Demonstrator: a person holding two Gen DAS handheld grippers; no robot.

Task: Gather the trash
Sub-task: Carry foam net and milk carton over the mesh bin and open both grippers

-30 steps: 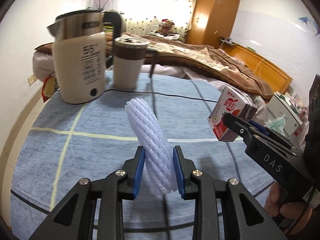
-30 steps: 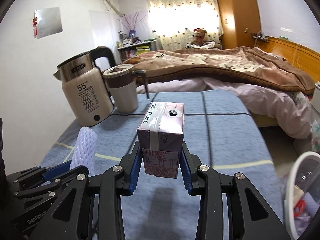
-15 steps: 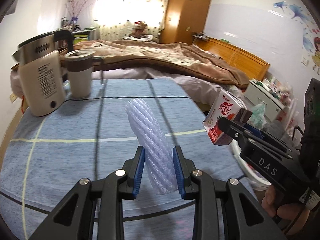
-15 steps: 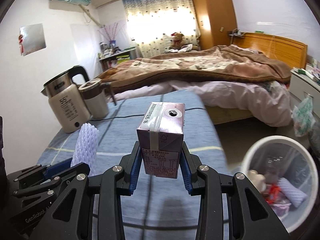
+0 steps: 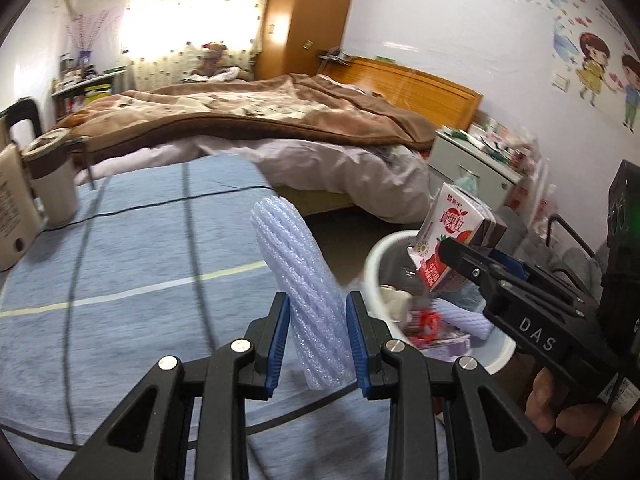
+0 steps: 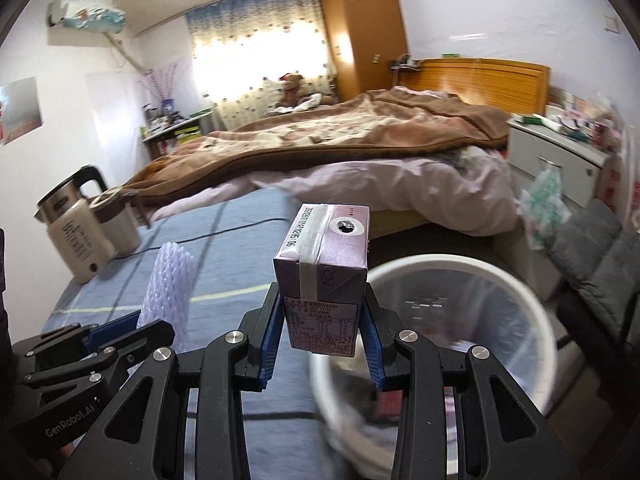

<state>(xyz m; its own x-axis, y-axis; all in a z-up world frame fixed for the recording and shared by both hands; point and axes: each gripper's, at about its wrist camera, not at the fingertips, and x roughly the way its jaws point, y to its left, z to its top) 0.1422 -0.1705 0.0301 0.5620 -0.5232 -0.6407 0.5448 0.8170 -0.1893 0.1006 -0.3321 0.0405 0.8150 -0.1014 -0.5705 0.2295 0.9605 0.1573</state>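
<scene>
My left gripper is shut on a white foam net sleeve that stands upright between the blue pads, above the table's right edge. The sleeve also shows in the right wrist view. My right gripper is shut on a purple drink carton, held over the near rim of a white trash bin. In the left wrist view the carton hangs over the bin, which holds several pieces of trash.
A blue tablecloth with stripes covers the table. A kettle and a lidded cup stand at its far left. A bed lies behind, with a bedside cabinet and a grey chair at the right.
Both grippers have swung right with their loads, from over the table toward the bin. The bin is now close under the carton, and the kettle has slid to the left edge.
</scene>
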